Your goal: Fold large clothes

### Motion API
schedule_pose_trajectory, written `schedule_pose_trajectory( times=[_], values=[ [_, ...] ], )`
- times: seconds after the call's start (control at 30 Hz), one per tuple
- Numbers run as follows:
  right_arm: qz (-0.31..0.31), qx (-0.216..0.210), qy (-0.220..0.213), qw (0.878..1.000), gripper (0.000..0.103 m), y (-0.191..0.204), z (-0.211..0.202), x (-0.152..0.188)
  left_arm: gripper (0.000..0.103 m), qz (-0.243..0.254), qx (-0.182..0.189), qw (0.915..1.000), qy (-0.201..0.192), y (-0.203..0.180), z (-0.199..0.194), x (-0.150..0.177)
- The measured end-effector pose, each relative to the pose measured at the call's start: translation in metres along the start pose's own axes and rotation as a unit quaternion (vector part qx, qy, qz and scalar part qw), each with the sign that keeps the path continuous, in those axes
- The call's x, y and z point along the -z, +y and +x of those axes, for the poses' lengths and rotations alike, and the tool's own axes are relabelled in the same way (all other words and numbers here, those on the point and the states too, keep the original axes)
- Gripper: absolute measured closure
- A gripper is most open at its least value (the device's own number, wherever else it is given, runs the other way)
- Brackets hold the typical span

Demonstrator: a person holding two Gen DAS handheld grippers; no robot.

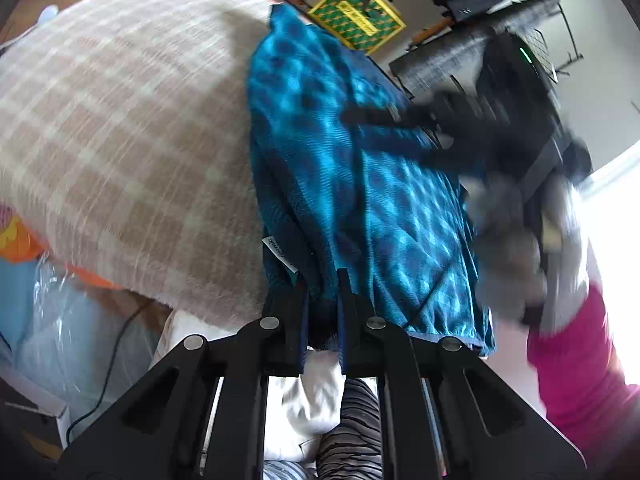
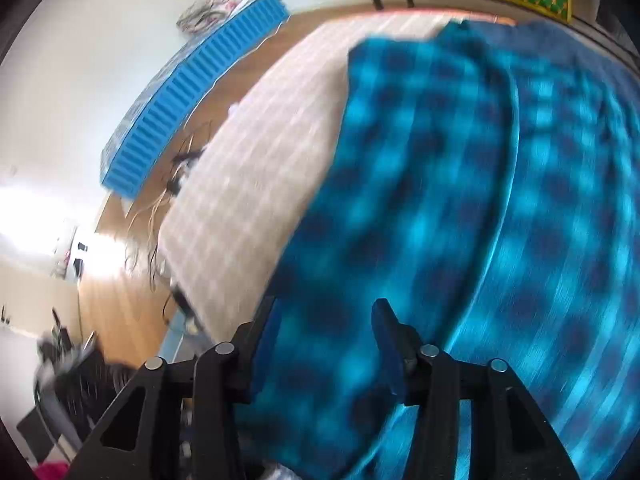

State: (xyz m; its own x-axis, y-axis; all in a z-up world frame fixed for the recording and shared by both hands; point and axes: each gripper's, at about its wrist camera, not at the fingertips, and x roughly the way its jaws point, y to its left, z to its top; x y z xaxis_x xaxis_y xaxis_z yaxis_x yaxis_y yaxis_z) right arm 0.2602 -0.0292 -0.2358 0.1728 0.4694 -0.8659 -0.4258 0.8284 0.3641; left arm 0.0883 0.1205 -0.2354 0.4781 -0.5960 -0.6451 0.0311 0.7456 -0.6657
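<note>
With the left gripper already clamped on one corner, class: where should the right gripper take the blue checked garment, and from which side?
Take the blue checked garment at its near hem, where the cloth already lies between the right gripper's open jaws. Come from the near edge, pointing down over the beige checked bed cover: that hem is free, and it matches the edge the left gripper pinches.

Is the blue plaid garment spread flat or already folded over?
Folded over lengthwise: the blue plaid garment lies doubled on the checked bedcover, layered edges visible.
</note>
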Motion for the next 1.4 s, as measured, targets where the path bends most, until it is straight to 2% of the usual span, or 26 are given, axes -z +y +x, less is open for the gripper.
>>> schedule_pose_trajectory(
  times=[0.13, 0.27, 0.4, 0.6, 0.7, 0.73, 0.87, 0.9, 0.97, 1.07, 1.1, 1.2, 1.3, 1.4],
  values=[
    [0.009, 0.023, -0.015, 1.0, 0.052, 0.001, 0.004, -0.049, 0.094, 0.011, 0.009, 0.9999, 0.003, -0.007, 0.003, -0.004],
    [0.022, 0.045, -0.026, 0.998, 0.04, 0.0, 0.022, -0.095, 0.094, 0.017, 0.017, 0.9997, 0.009, -0.01, 0.008, -0.007],
    [0.024, 0.088, -0.012, 0.996, 0.04, 0.003, 0.064, -0.135, 0.094, 0.018, 0.025, 0.9994, 0.016, -0.012, 0.012, -0.011],
    [0.01, 0.194, 0.001, 0.981, 0.04, -0.005, 0.108, -0.164, 0.094, 0.031, 0.029, 0.9987, 0.03, -0.014, 0.018, -0.013],
    [0.011, 0.206, 0.008, 0.978, 0.038, -0.013, 0.118, -0.169, 0.094, 0.04, 0.026, 0.9983, 0.034, -0.015, 0.018, -0.014],
    [0.006, 0.206, 0.005, 0.979, 0.041, -0.013, 0.117, -0.17, 0.094, 0.041, 0.025, 0.9982, 0.035, -0.015, 0.018, -0.014],
    [-0.009, 0.229, 0.003, 0.973, 0.074, -0.016, 0.114, -0.171, 0.094, 0.047, 0.021, 0.998, 0.036, -0.021, 0.017, -0.016],
    [-0.011, 0.231, 0.001, 0.973, 0.079, -0.019, 0.112, -0.172, 0.094, 0.05, 0.019, 0.9979, 0.036, -0.023, 0.017, -0.016],
    [-0.013, 0.224, -0.003, 0.974, 0.089, -0.022, 0.106, -0.17, 0.094, 0.057, 0.013, 0.9977, 0.036, -0.029, 0.018, -0.017],
    [0.005, 0.188, -0.014, 0.982, 0.092, -0.033, 0.095, -0.167, 0.094, 0.064, 0.006, 0.9973, 0.035, -0.037, 0.018, -0.016],
    [0.017, 0.167, -0.024, 0.986, 0.092, -0.037, 0.089, -0.169, 0.094, 0.065, 0.002, 0.9974, 0.031, -0.04, 0.016, -0.016],
    [0.081, 0.067, -0.067, 0.992, 0.092, -0.065, 0.061, -0.165, 0.094, 0.077, -0.003, 0.9967, 0.027, -0.053, 0.012, -0.015],
    [0.126, -0.008, -0.102, 0.987, 0.092, -0.092, 0.037, -0.156, 0.094, 0.103, -0.009, 0.9944, 0.023, -0.07, 0.01, -0.011],
    [0.151, -0.053, -0.133, 0.978, 0.093, -0.117, 0.015, -0.146, 0.094, 0.126, -0.012, 0.9916, 0.025, -0.087, 0.012, -0.008]
  ],
)
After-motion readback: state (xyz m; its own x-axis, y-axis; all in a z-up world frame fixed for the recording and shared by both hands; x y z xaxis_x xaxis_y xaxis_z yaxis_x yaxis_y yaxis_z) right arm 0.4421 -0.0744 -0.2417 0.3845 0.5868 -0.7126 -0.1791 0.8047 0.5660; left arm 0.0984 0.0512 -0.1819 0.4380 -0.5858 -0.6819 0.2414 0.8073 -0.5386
